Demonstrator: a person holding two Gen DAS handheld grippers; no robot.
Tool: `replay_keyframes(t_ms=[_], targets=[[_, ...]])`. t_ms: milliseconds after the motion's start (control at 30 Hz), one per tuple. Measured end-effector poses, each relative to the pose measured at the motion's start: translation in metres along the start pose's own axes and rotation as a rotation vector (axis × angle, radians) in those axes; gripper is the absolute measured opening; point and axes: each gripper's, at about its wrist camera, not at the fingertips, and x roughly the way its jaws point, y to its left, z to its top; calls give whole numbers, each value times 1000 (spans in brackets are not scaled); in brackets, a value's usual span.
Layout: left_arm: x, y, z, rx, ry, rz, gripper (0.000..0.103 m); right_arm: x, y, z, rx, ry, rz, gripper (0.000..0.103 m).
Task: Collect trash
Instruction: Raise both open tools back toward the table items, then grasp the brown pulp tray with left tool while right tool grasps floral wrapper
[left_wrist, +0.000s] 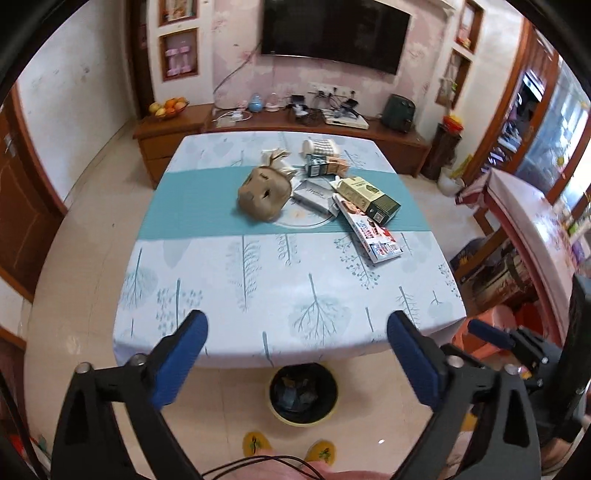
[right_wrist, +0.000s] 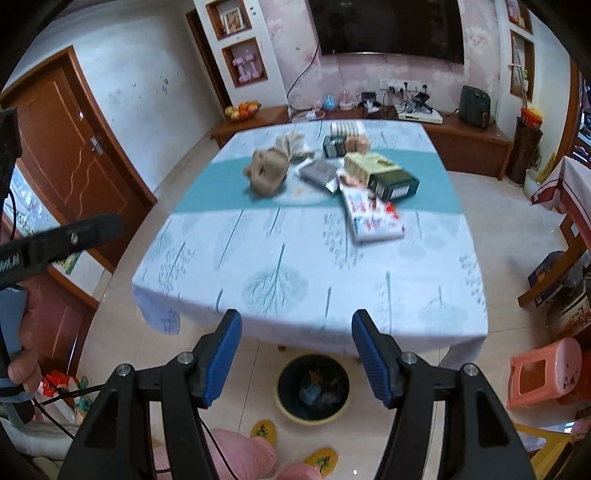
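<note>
Some scraps already lie in the bin (left_wrist: 303, 394) on the floor at the table's near edge, but most of the trash, a crumpled paper bag (left_wrist: 263, 196) and several boxes (left_wrist: 364, 201), waits mid-table (left_wrist: 258, 295). Both the left gripper (left_wrist: 297, 345) and the right gripper (right_wrist: 296, 341) hover above the near edge, tilted downward, jaws spread and empty.

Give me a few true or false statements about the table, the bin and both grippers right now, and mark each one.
1. The crumpled brown paper bag lies on the teal table runner. True.
2. The round black waste bin stands on the tabletop. False: it is on the floor by the table's near edge.
3. The left gripper holds a box. False: its fingers are spread and empty.
4. The right gripper holds nothing. True.
5. The dark green carton lies on other packaging. True.
</note>
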Motion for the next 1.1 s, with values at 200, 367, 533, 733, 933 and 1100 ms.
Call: replay_keyframes(t_ms=[200, 367, 533, 733, 933, 1100], targets=[[34, -11, 31, 143, 1, 29, 97, 24, -10, 34, 30, -11, -29, 63], [83, 0, 67, 238, 18, -4, 97, 56, -11, 65, 78, -10, -81, 63], [148, 28, 116, 277, 87, -58, 97, 101, -10, 94, 199, 45, -122, 63], [241, 60, 158, 281, 202, -97, 97, 157, -5, 125, 297, 92, -171, 63], [305, 69, 178, 302, 252, -109, 97, 199, -5, 147, 365, 119, -194, 63], [335, 67, 180, 330, 283, -133, 86, 218, 0, 159, 358, 142, -209, 63]])
